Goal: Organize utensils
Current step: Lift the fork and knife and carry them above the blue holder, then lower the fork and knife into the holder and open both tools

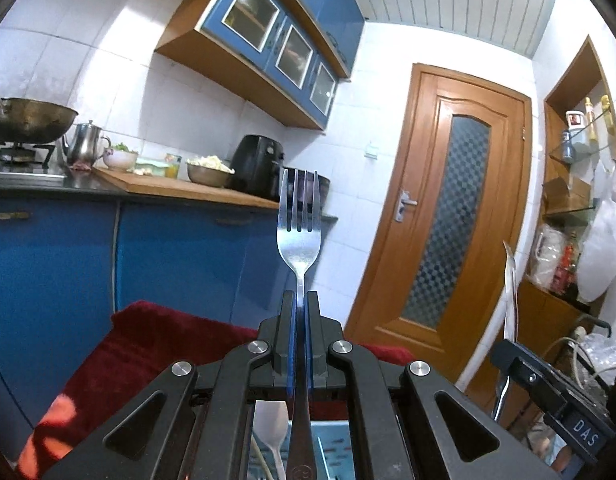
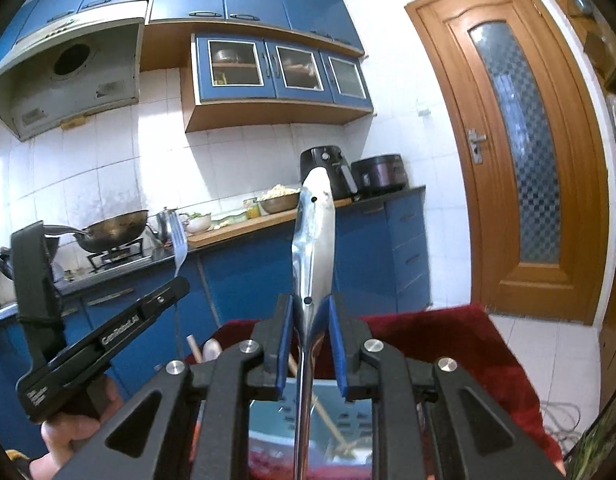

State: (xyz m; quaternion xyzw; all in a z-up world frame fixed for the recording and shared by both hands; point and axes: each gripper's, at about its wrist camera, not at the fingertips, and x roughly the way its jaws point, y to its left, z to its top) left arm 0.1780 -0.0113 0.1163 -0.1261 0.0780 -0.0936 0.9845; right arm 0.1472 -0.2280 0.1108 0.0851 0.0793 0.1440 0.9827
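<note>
My left gripper (image 1: pixel 300 300) is shut on the neck of a steel fork (image 1: pixel 299 236), which stands tines up in front of the camera. The right wrist view shows the same fork (image 2: pixel 179 244) and left gripper (image 2: pixel 176 288) at the left, with a person's hand (image 2: pixel 68 440) on the handle. My right gripper (image 2: pixel 309 308) is shut on a flat shiny steel utensil (image 2: pixel 313 236) with two small holes, pointing up. In the left wrist view that utensil (image 1: pixel 509 280) appears edge-on above the right gripper (image 1: pixel 507 356). Below both grippers lies a light blue slotted tray (image 2: pixel 268 420) holding a white spoon (image 1: pixel 270 424) and chopsticks (image 2: pixel 323 412).
A red cloth (image 2: pixel 447 340) lies under the tray. Beyond it runs a blue-fronted kitchen counter (image 1: pixel 156 192) with a wok (image 2: pixel 112 232), kettle (image 1: pixel 84 144), bowls and a black air fryer (image 2: pixel 327 168). A wooden door (image 1: pixel 447 220) and cluttered shelves (image 1: pixel 575 184) stand to the right.
</note>
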